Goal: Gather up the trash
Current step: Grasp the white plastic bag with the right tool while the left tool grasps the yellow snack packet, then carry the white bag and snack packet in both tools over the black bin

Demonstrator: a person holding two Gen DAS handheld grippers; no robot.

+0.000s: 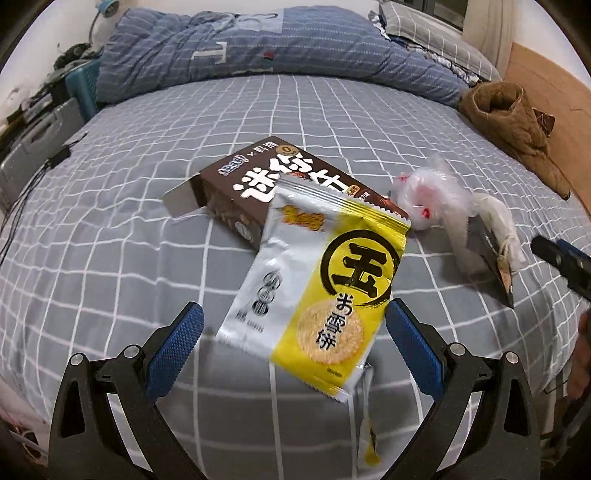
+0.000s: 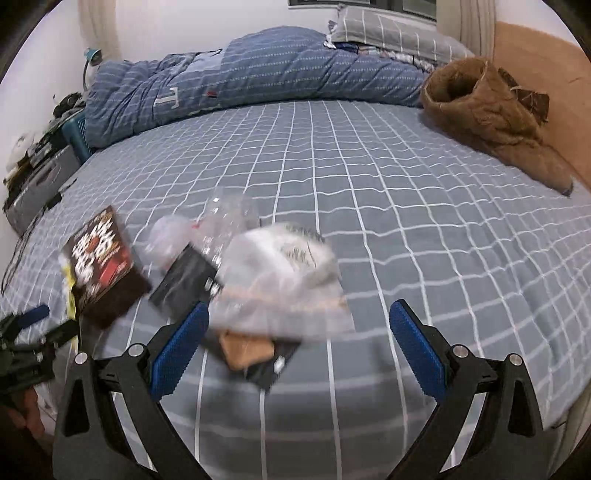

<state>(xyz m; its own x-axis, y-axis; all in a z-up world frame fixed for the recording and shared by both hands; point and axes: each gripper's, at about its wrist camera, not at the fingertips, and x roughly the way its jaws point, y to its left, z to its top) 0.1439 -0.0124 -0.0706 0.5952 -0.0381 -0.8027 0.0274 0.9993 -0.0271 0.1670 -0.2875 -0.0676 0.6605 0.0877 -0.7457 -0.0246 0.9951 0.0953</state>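
Note:
Trash lies on a bed with a grey checked sheet (image 1: 110,258). A yellow and silver snack packet (image 1: 317,288) lies between the open fingers of my left gripper (image 1: 295,343), overlapping a brown snack box (image 1: 258,188). Crumpled clear plastic (image 1: 436,199) and a dark wrapper (image 1: 495,258) lie to the right. In the right wrist view my right gripper (image 2: 299,343) is open over a blurred clear plastic bag (image 2: 280,280) with dark wrappers (image 2: 184,280) under it. The brown box (image 2: 103,266) lies to its left.
A rolled blue quilt (image 1: 258,44) and a grey pillow (image 2: 391,33) lie at the head of the bed. A brown fleece garment (image 2: 491,110) lies at the right by the wooden wall. Cluttered boxes (image 1: 33,147) stand beside the bed's left edge.

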